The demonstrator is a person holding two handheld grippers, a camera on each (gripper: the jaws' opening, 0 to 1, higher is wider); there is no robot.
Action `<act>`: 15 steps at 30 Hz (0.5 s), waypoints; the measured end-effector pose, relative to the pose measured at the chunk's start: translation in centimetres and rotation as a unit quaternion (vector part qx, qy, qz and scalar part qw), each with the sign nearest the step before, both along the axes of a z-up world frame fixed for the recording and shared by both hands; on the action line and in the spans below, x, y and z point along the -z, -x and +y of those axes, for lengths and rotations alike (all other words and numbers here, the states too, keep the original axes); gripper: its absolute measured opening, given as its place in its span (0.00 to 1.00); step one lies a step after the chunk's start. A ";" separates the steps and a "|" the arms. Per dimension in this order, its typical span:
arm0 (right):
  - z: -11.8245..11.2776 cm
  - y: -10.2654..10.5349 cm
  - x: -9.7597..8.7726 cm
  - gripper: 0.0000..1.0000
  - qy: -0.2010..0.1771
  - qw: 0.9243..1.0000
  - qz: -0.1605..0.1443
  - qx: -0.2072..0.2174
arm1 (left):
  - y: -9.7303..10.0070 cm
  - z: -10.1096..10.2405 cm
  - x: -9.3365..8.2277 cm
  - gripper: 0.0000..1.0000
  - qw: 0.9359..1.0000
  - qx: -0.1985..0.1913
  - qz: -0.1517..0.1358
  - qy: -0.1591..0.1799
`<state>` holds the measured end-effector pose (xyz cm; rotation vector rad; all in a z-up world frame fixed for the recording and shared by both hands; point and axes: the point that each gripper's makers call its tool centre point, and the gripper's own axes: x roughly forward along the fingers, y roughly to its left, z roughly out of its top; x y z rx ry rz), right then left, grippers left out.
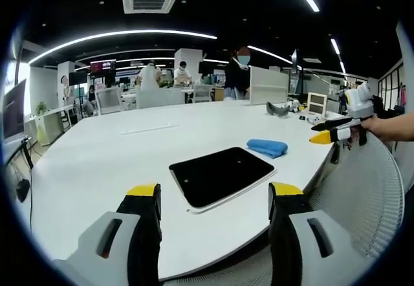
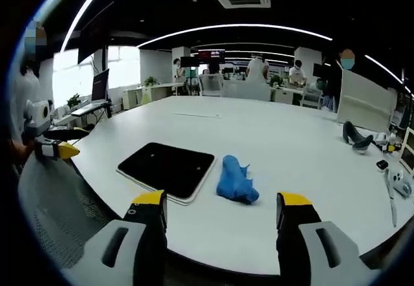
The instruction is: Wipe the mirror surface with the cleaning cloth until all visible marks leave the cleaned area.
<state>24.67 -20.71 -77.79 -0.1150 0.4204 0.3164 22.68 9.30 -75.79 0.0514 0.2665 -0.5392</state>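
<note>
Blue cloth (image 2: 236, 180) lies just beside mirror (image 2: 167, 169) on table (image 2: 297, 163), ahead of both released, empty tongs (image 2: 223, 209) (image 1: 213, 198).

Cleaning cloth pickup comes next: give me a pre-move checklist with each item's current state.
1. Right tongs open and empty: ok, jaws apart with nothing between them.
2. Left tongs open and empty: ok.
3. Cleaning cloth free to grab: ok, it lies crumpled on the table beside the mirror, nothing on top of it.
4. Mirror lying flat on the table: ok.
5. Cloth and mirror both in sight: ok, in both views.
6. Marks on the mirror surface: cannot tell, the surface reads dark and too small to judge.
</note>
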 end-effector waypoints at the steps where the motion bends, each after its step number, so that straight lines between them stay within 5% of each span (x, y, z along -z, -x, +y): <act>1: -0.1 -0.2 -0.2 0.69 -0.002 1.000 0.001 -0.002 | 0.0 0.0 0.0 0.65 1.000 0.000 0.000 0.000; 8: -0.8 -1.7 -0.7 0.61 0.031 0.999 0.000 -0.008 | 0.0 0.0 0.0 0.65 1.000 -0.001 0.002 0.000; 15: -0.1 -2.8 -1.6 0.40 0.027 0.999 -0.004 -0.024 | 0.0 0.0 0.0 0.65 1.000 -0.001 0.002 0.000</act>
